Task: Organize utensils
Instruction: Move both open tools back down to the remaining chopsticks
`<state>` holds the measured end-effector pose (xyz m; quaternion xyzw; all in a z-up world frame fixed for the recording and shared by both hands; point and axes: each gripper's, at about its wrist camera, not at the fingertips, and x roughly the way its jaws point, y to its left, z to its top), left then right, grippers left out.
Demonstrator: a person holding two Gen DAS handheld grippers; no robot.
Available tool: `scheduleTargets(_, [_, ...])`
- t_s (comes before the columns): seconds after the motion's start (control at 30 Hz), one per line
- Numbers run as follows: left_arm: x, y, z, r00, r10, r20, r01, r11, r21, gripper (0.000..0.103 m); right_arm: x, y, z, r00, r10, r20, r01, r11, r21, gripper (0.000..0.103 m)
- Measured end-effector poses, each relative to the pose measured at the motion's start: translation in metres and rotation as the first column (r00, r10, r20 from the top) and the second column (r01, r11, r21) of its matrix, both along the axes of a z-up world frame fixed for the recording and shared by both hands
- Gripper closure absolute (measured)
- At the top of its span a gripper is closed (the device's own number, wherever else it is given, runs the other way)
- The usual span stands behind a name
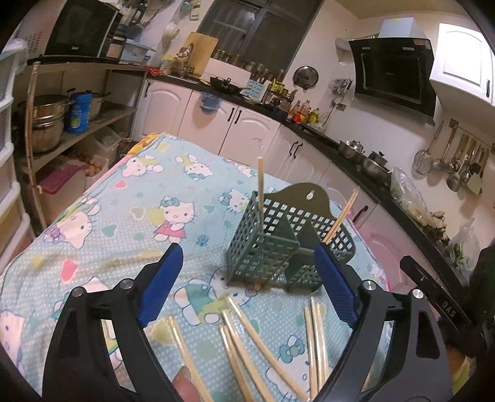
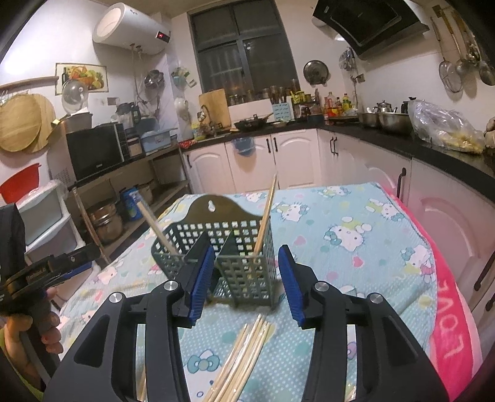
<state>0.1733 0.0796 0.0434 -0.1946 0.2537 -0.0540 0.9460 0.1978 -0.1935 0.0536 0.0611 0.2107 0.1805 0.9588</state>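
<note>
Patterned cloth (image 1: pixel 123 222) bears chopsticks (image 1: pixel 247 334) beneath open left gripper (image 1: pixel 250 287) fingers.

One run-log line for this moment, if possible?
left hand-held gripper: open, empty | right hand-held gripper: open, empty | basket: two chopsticks | rest on cloth

Dim warm indoor light, window (image 2: pixel 244 46) dark (night); heavy fisheye bending, black corners; slight blur throughout.

A home kitchen: beyond the fingers run white cabinets (image 2: pixel 297 160) under a dark counter (image 2: pixel 386 145), with a range hood (image 1: pixel 393 77) and hanging ladles (image 1: pixel 458 160) to their right, a microwave (image 2: pixel 96 151) and water heater (image 2: pixel 133 27) to their left.
</note>
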Motion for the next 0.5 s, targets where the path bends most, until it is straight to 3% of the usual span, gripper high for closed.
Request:
scheduleTargets(0.1, [-0.004, 0.002, -0.004, 1.000, 0.007, -0.013, -0.007, 1.000, -0.001, 0.019, -0.003, 0.005, -0.004, 1.000, 0.012, -0.013, -0.012, 1.000, -0.008, 0.061])
scheduleTargets(0.5, [-0.016, 0.009, -0.029, 0.996, 0.025, -0.090, -0.025, 1.000, 0.005, 0.017, -0.004, 0.019, -0.029, 0.992, 0.065, -0.110, -0.070, 0.996, -0.047, 0.056])
